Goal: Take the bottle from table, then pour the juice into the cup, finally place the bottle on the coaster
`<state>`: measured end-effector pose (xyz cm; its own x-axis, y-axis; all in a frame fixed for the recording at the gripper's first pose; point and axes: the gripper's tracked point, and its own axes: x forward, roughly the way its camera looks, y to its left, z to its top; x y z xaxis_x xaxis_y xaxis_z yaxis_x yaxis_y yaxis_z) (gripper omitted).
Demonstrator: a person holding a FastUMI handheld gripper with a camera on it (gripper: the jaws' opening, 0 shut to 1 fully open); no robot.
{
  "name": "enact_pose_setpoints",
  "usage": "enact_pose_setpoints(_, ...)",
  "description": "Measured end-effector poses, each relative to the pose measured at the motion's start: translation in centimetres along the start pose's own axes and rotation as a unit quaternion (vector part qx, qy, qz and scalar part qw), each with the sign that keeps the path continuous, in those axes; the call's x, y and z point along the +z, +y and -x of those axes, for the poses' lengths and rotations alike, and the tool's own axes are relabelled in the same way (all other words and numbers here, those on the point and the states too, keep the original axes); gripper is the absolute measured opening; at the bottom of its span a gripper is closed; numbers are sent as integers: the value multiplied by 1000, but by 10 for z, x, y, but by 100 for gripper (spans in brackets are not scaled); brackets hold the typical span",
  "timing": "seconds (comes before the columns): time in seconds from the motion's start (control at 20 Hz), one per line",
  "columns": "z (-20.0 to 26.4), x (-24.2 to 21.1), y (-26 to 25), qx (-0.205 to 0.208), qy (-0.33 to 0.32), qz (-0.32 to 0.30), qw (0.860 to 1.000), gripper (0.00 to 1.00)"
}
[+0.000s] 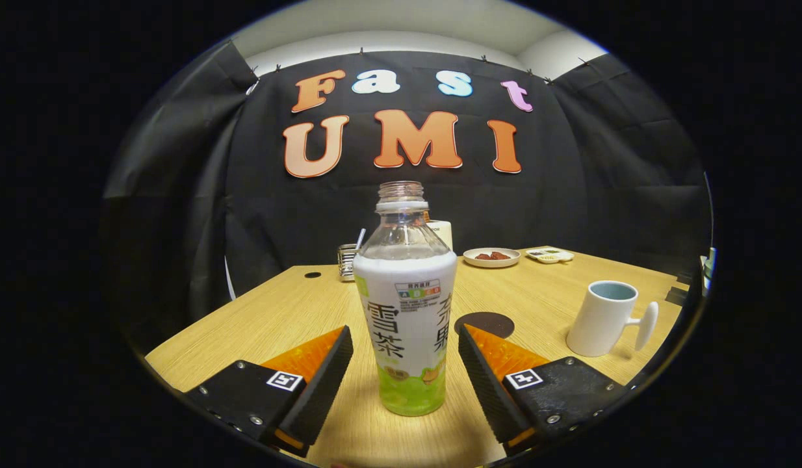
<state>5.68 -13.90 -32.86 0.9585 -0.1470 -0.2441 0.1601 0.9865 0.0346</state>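
Standing at the very beginning of the task, by the look of it: bottle (406, 305) upright on the table (284, 318) in the centre of the frame, between the two fingers of the gripper (405, 364), not yet touched. Fingers spread wide, a clear gap on each side of the bottle, so nothing gripped. Left to do, as a judgement: closing on the bottle, lifting, pouring into the cup (602, 318) at the right of the frame, then setting the bottle on the coaster (484, 323), lying just right of the bottle and behind the right finger. Bottle of clear plastic, without cap, threaded neck, round shoulders, a smooth white sleeve with green at the bottom wrapped around the body; level of juice hidden by the sleeve. Cup white and matte, slightly tapered, with a flat rounded handle pointing to the right, inside pale blue, apparently empty. Coaster a dark, flat, round disc. Table of light wood-grain surface. Further back, upper middle of the frame, a small plate (491, 257) with something reddish-brown on it.
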Motion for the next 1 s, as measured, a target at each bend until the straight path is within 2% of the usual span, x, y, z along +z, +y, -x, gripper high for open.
enact_pose_setpoints(0.05,-2,0,0,1,-3,1,1000,93)
enact_pose_setpoints(0.2,-5,2,-1,3,-2,1,1000,61)
enact_pose_setpoints(0.25,-8,1,3,8,3,12,1000,56)
enact_pose_setpoints(0.3,-9,2,7,22,9,18,1000,45)
enact_pose_setpoints(0.4,-7,3,13,38,26,9,999,36)
enact_pose_setpoints(0.6,-5,14,7,21,27,-15,999,36)
enact_pose_setpoints(0.7,-3,18,7,25,33,-37,998,36)
enact_pose_setpoints(1.0,3,40,3,43,32,-169,984,36)
